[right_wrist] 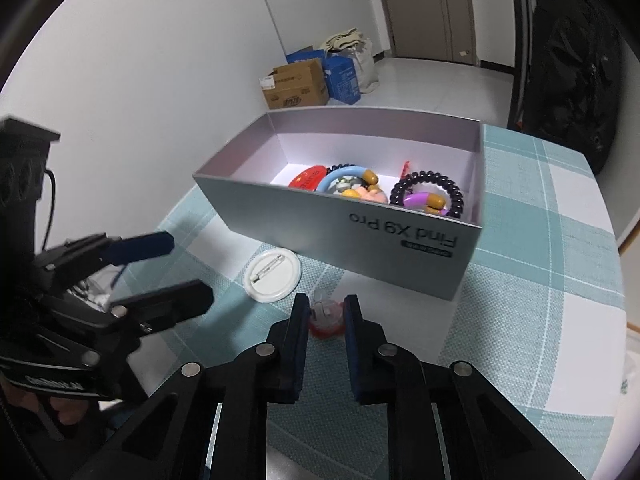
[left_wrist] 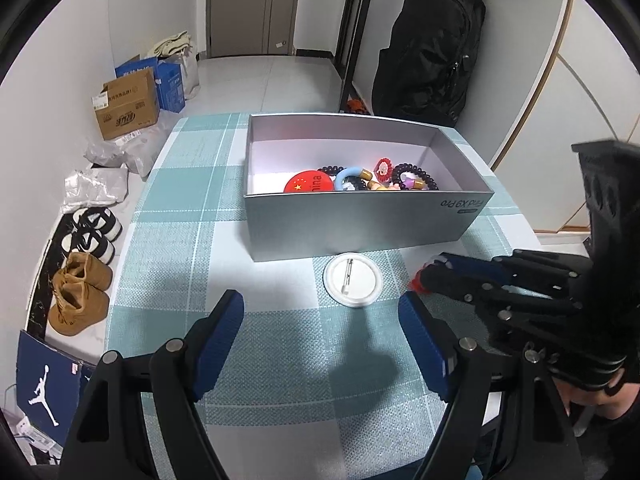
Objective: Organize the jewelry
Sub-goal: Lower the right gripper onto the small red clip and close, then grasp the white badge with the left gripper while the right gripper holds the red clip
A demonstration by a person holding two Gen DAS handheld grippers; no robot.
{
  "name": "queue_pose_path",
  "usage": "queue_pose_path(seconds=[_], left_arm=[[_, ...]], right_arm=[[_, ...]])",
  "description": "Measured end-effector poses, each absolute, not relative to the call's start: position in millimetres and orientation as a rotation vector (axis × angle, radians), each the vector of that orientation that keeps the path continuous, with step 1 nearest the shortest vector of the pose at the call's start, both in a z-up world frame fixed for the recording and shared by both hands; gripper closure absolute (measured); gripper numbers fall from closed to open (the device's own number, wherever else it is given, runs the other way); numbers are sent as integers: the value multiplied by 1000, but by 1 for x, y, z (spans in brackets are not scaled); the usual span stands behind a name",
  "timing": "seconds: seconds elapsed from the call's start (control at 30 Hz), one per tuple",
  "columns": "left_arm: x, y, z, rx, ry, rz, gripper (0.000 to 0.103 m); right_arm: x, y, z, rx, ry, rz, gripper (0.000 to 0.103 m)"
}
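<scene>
1. A small red-and-clear trinket (right_wrist: 326,318) lies on the tablecloth between the fingers of the right gripper (right_wrist: 326,312), whose jaws are drawn in on it, pads against its two sides. What kind of piece it is cannot be made out. In the left wrist view only a red edge of it (left_wrist: 416,283) shows beyond the right gripper's tips (left_wrist: 430,276).
2. Just beside it lies a white round badge (right_wrist: 271,277), back up, with its pin showing. It is not touched by either gripper.
3. Just behind both stands an open grey box (right_wrist: 340,236) printed "Find X9 Pro". Inside are a red round badge (left_wrist: 309,182), a light blue ring (right_wrist: 340,176), a dark beaded bracelet (right_wrist: 426,192) and a few other small pieces heaped together at the right half of the box.
4. The left gripper (left_wrist: 322,334) hovers above the cloth near the white badge with its jaws spread wide and nothing between them.
5. The table is covered by a teal and white checked cloth (left_wrist: 180,248).
6. Around it: white walls, a pale tiled floor (left_wrist: 260,80), a closed door (left_wrist: 252,4), cardboard boxes (left_wrist: 126,104) by the wall, shoes (left_wrist: 80,296) on the floor and a black backpack (left_wrist: 430,48) hanging at the right.
</scene>
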State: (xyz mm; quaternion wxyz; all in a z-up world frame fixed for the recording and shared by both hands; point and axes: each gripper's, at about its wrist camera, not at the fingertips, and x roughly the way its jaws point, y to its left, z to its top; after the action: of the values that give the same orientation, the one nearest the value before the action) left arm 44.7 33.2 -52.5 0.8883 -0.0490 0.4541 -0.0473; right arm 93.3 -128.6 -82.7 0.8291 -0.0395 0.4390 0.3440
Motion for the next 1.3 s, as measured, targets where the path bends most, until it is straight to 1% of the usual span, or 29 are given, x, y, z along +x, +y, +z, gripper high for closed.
queue_pose_path(seconds=[0.6,0.8,1.03,1.3], left_arm=[[54,12,-62,-28,967,-79,27],[63,4,-66,6,983,-59,27],[74,8,-79,-6,1040,-2,27],[79,10,-79,-26,1053,7,28]], right_arm=[[93,-164,-50,5,855,665,87],[93,-173,-47,17,850,651,87],[99,-182,-46,45,850,645,87],[103,-185,-47,66,854,654,87]])
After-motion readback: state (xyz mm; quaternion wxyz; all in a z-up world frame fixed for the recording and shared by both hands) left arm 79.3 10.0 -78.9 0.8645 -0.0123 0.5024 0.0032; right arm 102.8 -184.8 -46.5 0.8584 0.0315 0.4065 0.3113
